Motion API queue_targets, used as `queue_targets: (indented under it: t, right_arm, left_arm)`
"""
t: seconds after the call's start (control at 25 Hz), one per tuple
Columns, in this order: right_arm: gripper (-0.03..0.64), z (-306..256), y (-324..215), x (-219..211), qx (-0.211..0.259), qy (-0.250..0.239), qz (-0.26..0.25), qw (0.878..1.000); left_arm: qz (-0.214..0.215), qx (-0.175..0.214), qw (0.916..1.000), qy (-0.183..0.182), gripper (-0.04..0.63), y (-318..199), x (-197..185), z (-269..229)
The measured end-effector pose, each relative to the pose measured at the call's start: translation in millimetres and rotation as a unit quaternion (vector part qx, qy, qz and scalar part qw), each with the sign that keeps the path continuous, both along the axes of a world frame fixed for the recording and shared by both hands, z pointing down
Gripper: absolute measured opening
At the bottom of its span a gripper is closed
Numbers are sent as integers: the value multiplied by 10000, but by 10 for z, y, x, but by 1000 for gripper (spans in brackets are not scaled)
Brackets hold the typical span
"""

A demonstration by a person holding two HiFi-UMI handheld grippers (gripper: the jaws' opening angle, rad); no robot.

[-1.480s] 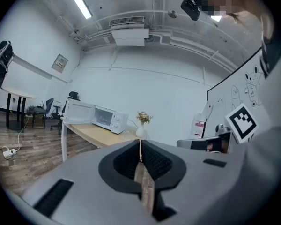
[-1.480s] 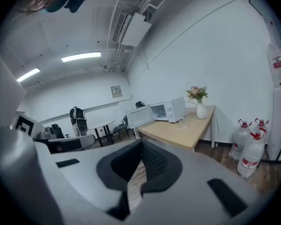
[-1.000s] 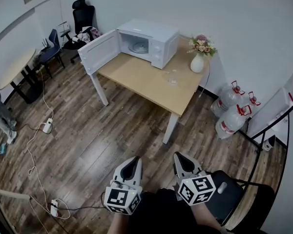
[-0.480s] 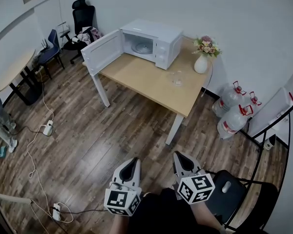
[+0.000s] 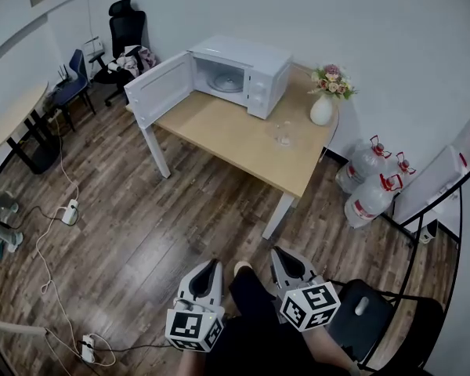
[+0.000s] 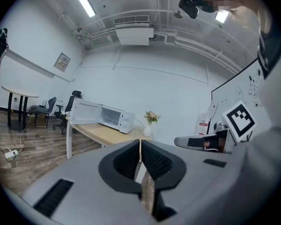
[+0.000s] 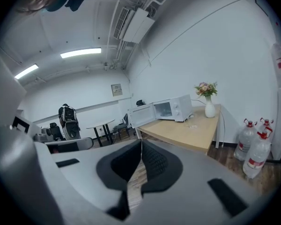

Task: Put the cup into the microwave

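A white microwave stands at the far end of a light wooden table, its door swung open to the left. A clear glass cup stands on the table to the right of the microwave, faint in the right gripper view as the cup. My left gripper and right gripper are low in the head view, well short of the table, both shut and empty. The microwave shows far off in the left gripper view, and the microwave in the right gripper view.
A white vase of flowers stands at the table's right corner. Water jugs and a metal rack stand at the right. Office chairs, a round table and floor cables with a power strip are at the left. A stool is by my right.
Both grippers and the view have moved toward the table; the table and microwave have shifted a little in the head view. A foot now shows between the grippers. Jaws stay shut.
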State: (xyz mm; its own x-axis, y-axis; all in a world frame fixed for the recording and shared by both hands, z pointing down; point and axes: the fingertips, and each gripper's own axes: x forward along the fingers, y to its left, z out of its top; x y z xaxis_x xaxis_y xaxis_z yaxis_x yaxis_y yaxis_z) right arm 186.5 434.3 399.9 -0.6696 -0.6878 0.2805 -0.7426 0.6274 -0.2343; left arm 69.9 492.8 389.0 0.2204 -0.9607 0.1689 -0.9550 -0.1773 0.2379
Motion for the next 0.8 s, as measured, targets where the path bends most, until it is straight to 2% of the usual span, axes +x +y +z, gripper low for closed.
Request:
queue_targets:
  t: [0.28, 0.8]
  right_arm:
    - [-6, 20, -530, -311, -60, -73, -203, 9997]
    - [-6, -74, -2051, -823, -23, -38, -348, 9994]
  left_arm:
    - [-126, -33, 9999, 4, 9, -500, -218, 14]
    - [-342, 11, 9994, -76, 9, -1918, -734, -113]
